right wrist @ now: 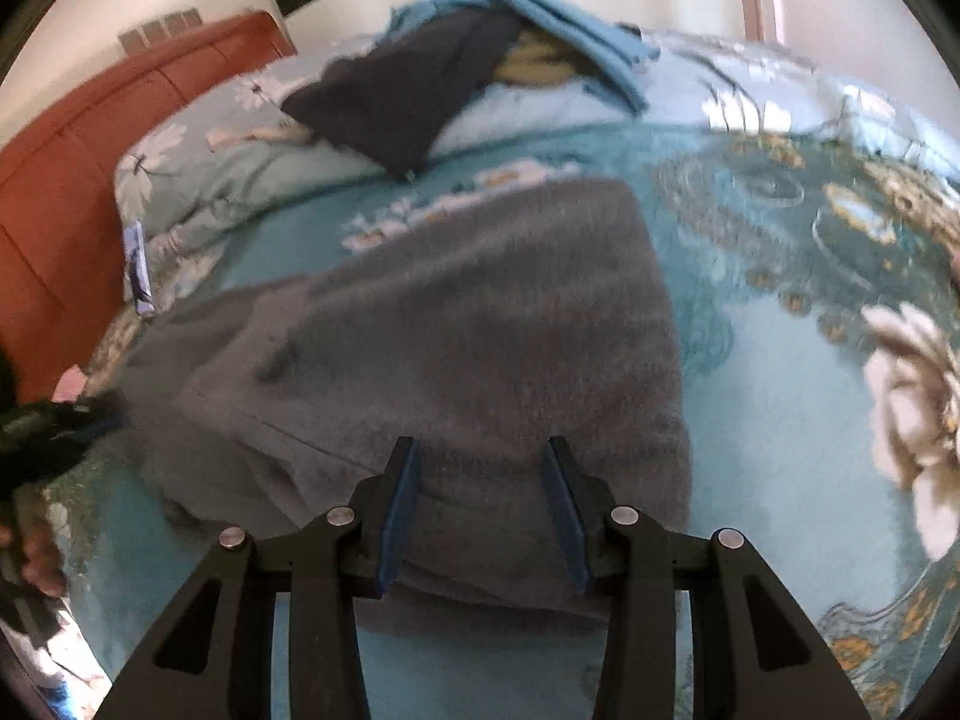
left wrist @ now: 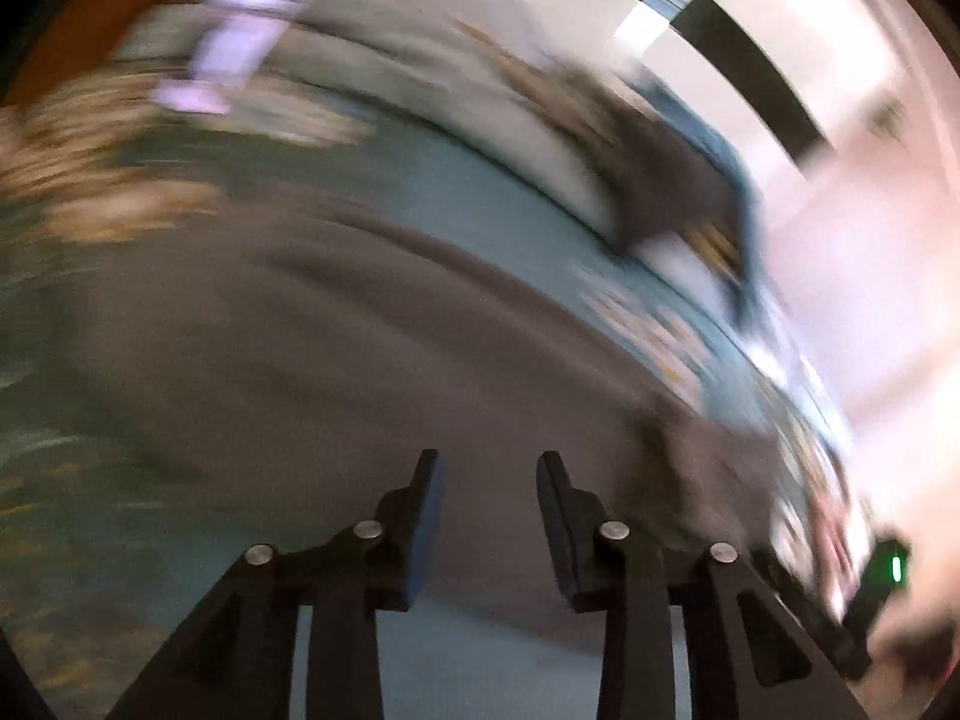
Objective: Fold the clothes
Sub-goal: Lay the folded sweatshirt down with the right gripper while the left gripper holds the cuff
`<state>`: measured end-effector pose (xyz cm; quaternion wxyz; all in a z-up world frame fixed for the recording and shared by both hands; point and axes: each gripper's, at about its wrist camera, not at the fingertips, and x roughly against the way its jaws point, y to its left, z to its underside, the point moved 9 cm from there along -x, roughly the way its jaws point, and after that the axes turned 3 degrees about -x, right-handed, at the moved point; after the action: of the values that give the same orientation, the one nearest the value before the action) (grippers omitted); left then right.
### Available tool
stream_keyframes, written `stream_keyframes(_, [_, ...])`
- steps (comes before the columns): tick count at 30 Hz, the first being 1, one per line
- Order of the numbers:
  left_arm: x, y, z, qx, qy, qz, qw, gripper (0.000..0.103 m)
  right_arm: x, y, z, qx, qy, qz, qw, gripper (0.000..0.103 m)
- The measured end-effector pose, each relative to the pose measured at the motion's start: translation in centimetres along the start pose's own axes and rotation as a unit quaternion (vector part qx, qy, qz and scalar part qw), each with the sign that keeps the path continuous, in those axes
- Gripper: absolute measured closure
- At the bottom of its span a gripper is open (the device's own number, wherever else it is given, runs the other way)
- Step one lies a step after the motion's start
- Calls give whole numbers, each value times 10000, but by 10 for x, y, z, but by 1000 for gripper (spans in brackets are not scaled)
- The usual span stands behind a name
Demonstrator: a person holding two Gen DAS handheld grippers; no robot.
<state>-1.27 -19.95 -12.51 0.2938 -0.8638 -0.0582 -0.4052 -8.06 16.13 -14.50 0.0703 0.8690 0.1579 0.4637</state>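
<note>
- A grey garment point(right wrist: 456, 336) lies spread on a bed point(right wrist: 780, 420) with a teal floral cover, its near edge folded thick just under the right tongs point(right wrist: 480, 450).
- Behind it, a pile of clothes point(right wrist: 432, 78), dark navy under light blue, rests on a floral pillow point(right wrist: 198, 180) against an orange headboard point(right wrist: 90, 144); nothing lies between the tongs and the garment.
- The right tongs stand apart, empty, poised low over the garment's near edge and pointing toward the headboard.
- At the left edge of the right view, the left tongs point(right wrist: 90, 414) reach the garment's far side, a hand point(right wrist: 36, 558) below them.
- The left view is badly smeared: the left tongs point(left wrist: 489, 459) stand apart with nothing between them, above the grey garment point(left wrist: 360, 360), the pile point(left wrist: 654, 168) beyond.
</note>
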Motion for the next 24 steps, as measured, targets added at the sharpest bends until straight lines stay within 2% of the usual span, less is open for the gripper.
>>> stream_keyframes(2, [17,47,-8,552,-308,-584,9963,60,-3,0,1,23,29,33,10000,59])
stream_keyframes(3, [21,64,-10,817,-381,-709,9934,60,-1,1,1,34,22,45,10000,59])
stream_keyframes(5, [26,89,-12,1348,-498,-628,9876,57,3,3,1,48,3,53,10000,59])
stream_keyframes(7, [21,101,-15,1722,-531,-326,9831,51,10,7,-2,3,-67,-77,9999,59])
stream_keyframes(10, [4,106,-16,1919,-442,-241,9801,50,20,24,-10,155,-183,-338,9991,59])
stream_keyframes(13, [-8,108,-17,2087,-428,-146,9769,48,19,62,-10,722,-167,-620,9953,52])
stream_keyframes(16, [-12,105,-24,2121,-524,2,9758,44,7,104,-3,1262,-2,-889,9880,51])
stream_keyframes(19, [-15,102,-29,2149,-532,114,9751,42,-14,132,5,1763,209,-814,9808,48])
stream_keyframes(24, [-23,97,-33,2048,-459,282,9773,41,-42,140,22,2564,438,-37,9656,41])
